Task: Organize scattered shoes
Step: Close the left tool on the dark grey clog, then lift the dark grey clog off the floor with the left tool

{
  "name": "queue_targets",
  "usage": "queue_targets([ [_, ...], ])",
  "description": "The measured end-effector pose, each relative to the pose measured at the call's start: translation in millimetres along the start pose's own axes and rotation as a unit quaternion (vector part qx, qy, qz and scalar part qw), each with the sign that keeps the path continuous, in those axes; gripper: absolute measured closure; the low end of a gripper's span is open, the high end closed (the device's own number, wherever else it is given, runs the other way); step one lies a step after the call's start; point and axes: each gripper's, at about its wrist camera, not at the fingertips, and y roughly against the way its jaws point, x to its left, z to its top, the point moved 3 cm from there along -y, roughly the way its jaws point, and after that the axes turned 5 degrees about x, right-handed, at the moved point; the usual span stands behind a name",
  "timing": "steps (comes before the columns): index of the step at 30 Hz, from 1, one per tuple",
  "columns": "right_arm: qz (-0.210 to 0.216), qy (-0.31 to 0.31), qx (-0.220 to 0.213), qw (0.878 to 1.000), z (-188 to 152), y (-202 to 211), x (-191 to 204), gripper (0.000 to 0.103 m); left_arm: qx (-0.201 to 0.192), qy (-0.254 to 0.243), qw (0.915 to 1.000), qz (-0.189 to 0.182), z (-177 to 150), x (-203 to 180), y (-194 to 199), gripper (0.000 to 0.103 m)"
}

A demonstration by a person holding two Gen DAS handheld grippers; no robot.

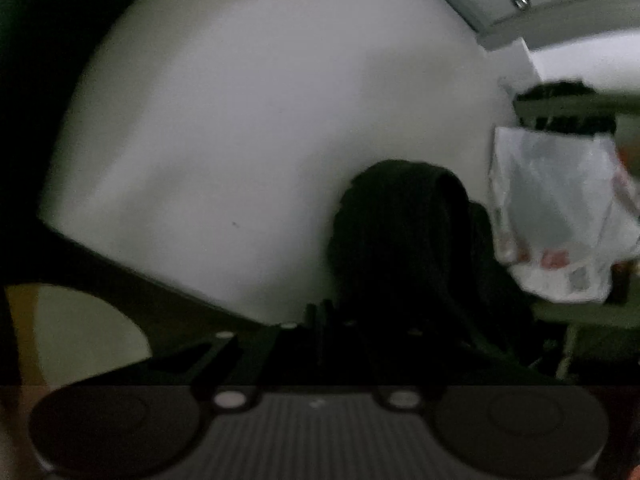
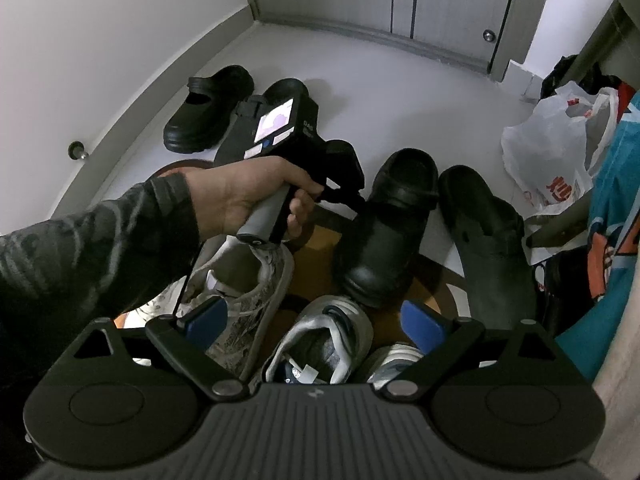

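Between R fingers: right gripper (image 2: 316, 320) is seen spread wide, blue pads (image 2: 424, 320) apart, nothing clamped; a grey-white sneaker (image 2: 320, 340) lies just under the gap.
L fingers: left gripper (image 2: 352, 196) is held by a hand (image 2: 248, 196) w/ dark sleeve; its tip meets the heel of a black clog (image 2: 384, 232), which is tilted up. Clamped or not: cannot be told, left view is too dark.
Nearby shoes: patterned sneaker (image 2: 248, 288) at left, 2nd dark clog (image 2: 488, 236) just beside at right.
Further out: two more black clogs (image 2: 208, 108) on the white floor (image 2: 400, 92), near the wall.
Far right: white plastic bag (image 2: 548, 160).
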Motion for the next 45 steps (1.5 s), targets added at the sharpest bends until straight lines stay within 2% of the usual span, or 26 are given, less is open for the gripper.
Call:
queue_targets([
  [2, 0.000, 0.001, -0.002, 1.000, 0.5, 0.5, 0.7, 0.006, 0.006, -0.002, 0.9999, -0.010, 2.6, 1.4, 2.0, 0.102],
  [5, 0.000, 0.004, -0.002, 1.000, 0.6, 0.7, 2.1, 0.006, -0.009, -0.009, 0.9998, -0.015, 4.7, -4.8, 16.0, 0.102],
  [9, -0.007, 0.003, -0.004, 1.000, -0.2, 2.9, 1.2, 0.006, -0.018, -0.040, 0.9985, -0.033, 2.3, -32.2, 33.3, 0.100],
  [12, -0.023, -0.001, -0.007, 1.000, -3.1, 5.8, -2.6, 0.006, -0.027, -0.088, 0.9958, 0.002, 0.7, -55.4, 38.3, 0.100],
  [15, -0.044, -0.008, -0.008, 0.999, -5.7, 7.6, -9.4, 0.006, -0.042, -0.111, 0.9929, 0.000, -6.3, -62.7, 48.5, 0.098],
  [17, -0.078, -0.037, -0.013, 0.996, -8.4, 10.4, -22.6, 0.006, -0.050, -0.120, 0.9916, -0.003, -12.8, -57.4, 61.2, 0.089],
  [20, -0.095, -0.054, -0.018, 0.994, -8.0, 11.5, -26.3, 0.006, -0.057, -0.140, 0.9884, 0.007, -4.3, -72.9, 61.9, 0.077],
  [22, -0.107, -0.060, -0.015, 0.992, -8.9, 9.1, -25.4, 0.006, -0.044, -0.152, 0.9873, -0.013, -3.0, -83.0, 60.4, 0.073],
  [25, -0.115, -0.079, 0.004, 0.990, -10.6, 1.2, -26.6, 0.006, -0.027, -0.187, 0.9809, -0.044, -5.0, -102.2, 55.7, 0.049],
  [26, -0.111, -0.090, 0.008, 0.990, -12.0, -1.0, -28.2, 0.006, -0.026, -0.197, 0.9790, -0.047, -7.1, -105.5, 54.7, 0.044],
  [31, -0.103, -0.132, 0.028, 0.985, -21.8, -8.7, -33.0, 0.006, 0.016, -0.273, 0.9599, -0.062, -21.3, -145.9, 23.1, 0.039],
  [36, -0.106, -0.143, 0.038, 0.983, -29.9, -11.4, -33.9, 0.006, 0.040, -0.296, 0.9520, -0.066, -35.3, -168.5, -9.3, 0.037],
  [38, -0.107, -0.148, 0.042, 0.982, -33.2, -12.5, -34.3, 0.006, 0.048, -0.302, 0.9494, -0.070, -40.2, -176.5, -20.5, 0.034],
  [42, -0.109, -0.157, 0.050, 0.980, -39.7, -14.6, -35.0, 0.006, 0.045, -0.312, 0.9457, -0.078, -46.3, -183.9, -30.0, 0.030],
  [43, -0.109, -0.159, 0.051, 0.980, -41.3, -15.2, -35.2, 0.006, 0.039, -0.316, 0.9447, -0.079, -47.1, -185.8, -31.4, 0.031],
  [45, -0.110, -0.164, 0.055, 0.979, -44.6, -16.2, -35.5, 0.006, 0.060, -0.305, 0.9465, -0.086, -46.7, -187.1, -41.4, 0.045],
])
